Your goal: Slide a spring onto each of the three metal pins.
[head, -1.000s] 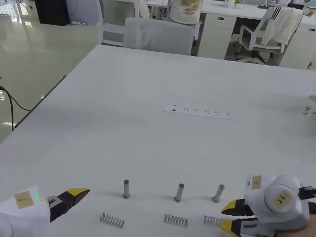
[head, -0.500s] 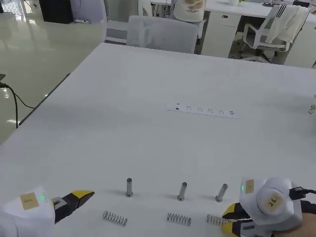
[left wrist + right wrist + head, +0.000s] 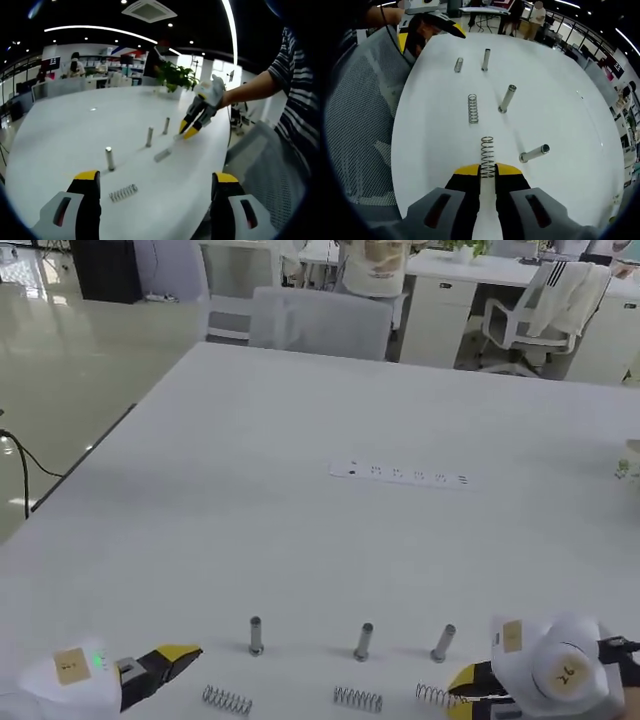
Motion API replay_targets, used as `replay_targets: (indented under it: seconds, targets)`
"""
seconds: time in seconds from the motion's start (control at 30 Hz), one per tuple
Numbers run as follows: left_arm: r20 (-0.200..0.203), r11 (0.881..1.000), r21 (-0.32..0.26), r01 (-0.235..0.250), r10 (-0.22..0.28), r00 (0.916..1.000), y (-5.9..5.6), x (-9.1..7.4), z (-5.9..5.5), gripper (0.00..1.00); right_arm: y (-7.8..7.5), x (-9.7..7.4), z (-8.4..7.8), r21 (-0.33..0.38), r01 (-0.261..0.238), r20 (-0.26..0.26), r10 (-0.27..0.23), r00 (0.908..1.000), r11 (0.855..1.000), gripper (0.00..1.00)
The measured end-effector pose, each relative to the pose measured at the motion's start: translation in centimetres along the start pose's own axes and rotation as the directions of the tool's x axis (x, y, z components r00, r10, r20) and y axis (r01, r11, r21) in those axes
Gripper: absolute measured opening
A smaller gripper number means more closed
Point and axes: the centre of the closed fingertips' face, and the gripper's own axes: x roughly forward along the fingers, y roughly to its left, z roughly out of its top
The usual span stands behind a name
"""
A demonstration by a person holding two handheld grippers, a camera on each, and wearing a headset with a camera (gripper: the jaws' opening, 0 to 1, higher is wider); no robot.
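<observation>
Three metal pins point(image 3: 256, 635) point(image 3: 363, 641) point(image 3: 443, 643) stand in a row near the white table's front edge. A spring lies in front of each: left spring point(image 3: 226, 700), middle spring point(image 3: 357, 699), right spring point(image 3: 435, 696). My right gripper point(image 3: 487, 172) is shut on the near end of the right spring point(image 3: 487, 156), which lies flat on the table beside the nearest pin point(image 3: 534, 152). In the head view the right gripper point(image 3: 468, 682) is at the lower right. My left gripper point(image 3: 156, 176) stands wide open and holds nothing, short of the left spring point(image 3: 123, 192) and left pin point(image 3: 109, 157).
A white power strip point(image 3: 405, 474) lies mid-table beyond the pins. Grey chairs point(image 3: 320, 320) stand at the far edge, with desks behind. A mesh chair point(image 3: 360, 125) sits close to the table's near edge. A cable point(image 3: 22, 465) hangs left of the table.
My right gripper's jaws have come together on the right spring's end. The left gripper has stayed at the lower left. The head camera has shifted slightly.
</observation>
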Motion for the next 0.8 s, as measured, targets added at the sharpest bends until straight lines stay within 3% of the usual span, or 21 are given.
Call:
replay_targets:
  seconds: [0.47, 0.8]
  targets:
    - [0.023, 0.995, 0.025, 0.099, -0.1, 0.9947, -1.6, 2.2, 2.0, 0.78, 1.2, -3.2, 3.4, -0.072, -0.022, 0.068, 0.027, 0.9973, 0.997, 0.08]
    - [0.023, 0.983, 0.05, 0.178, -0.18, 0.9835, -3.2, 4.2, 2.7, 0.69, 3.0, -3.8, 5.3, -0.115, -0.046, 0.089, 0.056, 0.9945, 0.992, 0.08]
